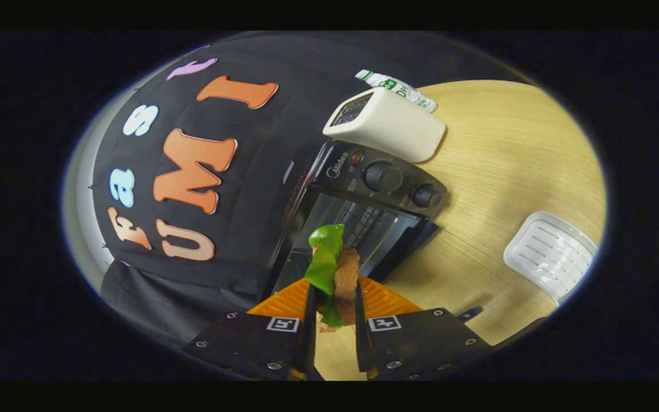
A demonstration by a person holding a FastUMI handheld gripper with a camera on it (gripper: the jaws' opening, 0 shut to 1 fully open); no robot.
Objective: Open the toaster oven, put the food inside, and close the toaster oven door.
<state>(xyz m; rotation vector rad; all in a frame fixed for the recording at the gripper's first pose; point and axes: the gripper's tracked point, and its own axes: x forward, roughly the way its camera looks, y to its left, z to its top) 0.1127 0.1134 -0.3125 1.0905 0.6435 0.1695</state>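
Note:
A sandwich (pixel 334 272) with a brown bread slice and a green lettuce leaf stands upright between my two fingers, and my gripper (pixel 334 292) is shut on it. Just beyond the fingers stands the black toaster oven (pixel 384 189) with two knobs on its control panel. Its glass door (pixel 384 237) hangs open, showing the dark cavity with a rack inside. The sandwich is held in the air in front of that opening, above the wooden table (pixel 507 160). The whole scene appears tilted in the gripper view.
A white pop-up toaster (pixel 389 123) stands behind the oven, with a green-labelled bottle (pixel 401 90) lying past it. A clear ribbed plastic tray (pixel 552 252) sits on the table to the right of the oven. The booth's black cloth wall hangs to the left.

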